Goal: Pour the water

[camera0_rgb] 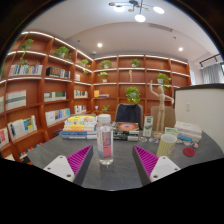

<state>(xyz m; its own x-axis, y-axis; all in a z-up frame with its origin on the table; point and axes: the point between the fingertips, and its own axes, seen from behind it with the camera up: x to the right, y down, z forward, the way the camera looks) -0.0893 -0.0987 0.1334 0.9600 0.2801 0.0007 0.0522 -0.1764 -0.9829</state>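
A clear plastic bottle [105,143] with a pink label stands upright on the dark grey table [110,172], just ahead of my fingers and centred between their lines. My gripper [111,162] is open, its magenta pads [78,159] spread wide on either side with nothing between them. To the right of the bottle, beyond the right finger, stands a yellow-green cup [166,146]. A clear glass [188,152] sits a little further right of the cup.
Books and boxes [80,127] are stacked at the table's far side, along with a chair [127,114]. Wooden bookshelves [40,90] with plants line the walls behind. A wooden mannequin figure [156,105] stands at the far right.
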